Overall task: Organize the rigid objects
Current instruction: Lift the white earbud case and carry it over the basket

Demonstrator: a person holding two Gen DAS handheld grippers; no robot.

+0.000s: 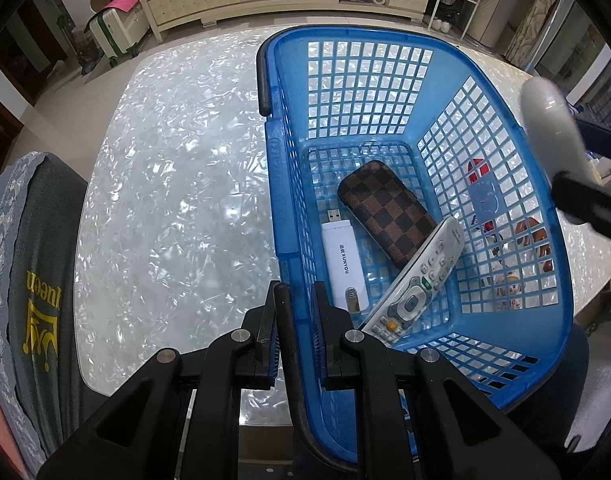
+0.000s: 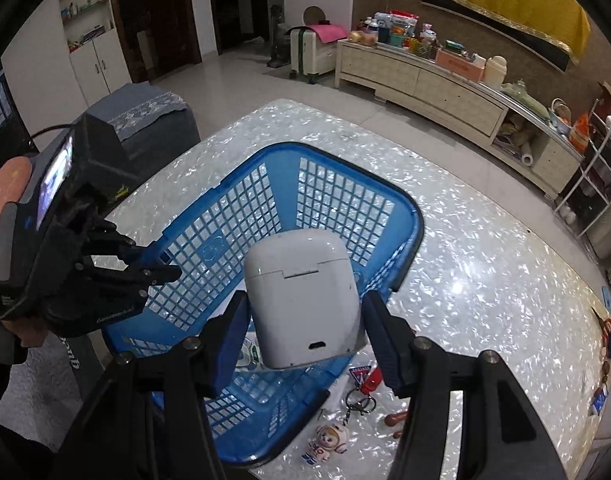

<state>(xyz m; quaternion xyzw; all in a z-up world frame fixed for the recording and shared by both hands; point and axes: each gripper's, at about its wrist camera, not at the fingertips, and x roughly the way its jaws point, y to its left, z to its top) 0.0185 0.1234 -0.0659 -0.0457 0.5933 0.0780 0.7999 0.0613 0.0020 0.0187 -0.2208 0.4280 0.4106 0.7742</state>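
A blue plastic basket [image 1: 505, 152] stands on the pearly table; it also shows in the right wrist view [image 2: 409, 208]. Inside lie a brown checkered case [image 1: 389, 210], a white USB stick [image 1: 341, 264] and a grey remote [image 1: 421, 276]. My left gripper [image 1: 299, 312] is shut on the basket's near rim, one finger inside and one outside. My right gripper [image 2: 305, 320] is shut on a white earbud case [image 2: 303, 296] and holds it above the basket; the case also shows in the left wrist view [image 1: 551, 120].
Beside the basket on the table lie an astronaut figurine [image 2: 325, 442], a key ring with tags [image 2: 361, 388] and a small brown piece [image 2: 395, 418]. More trinkets [image 2: 609, 344] lie at the table's right edge. A grey covered chair [image 1: 29, 280] stands at the left.
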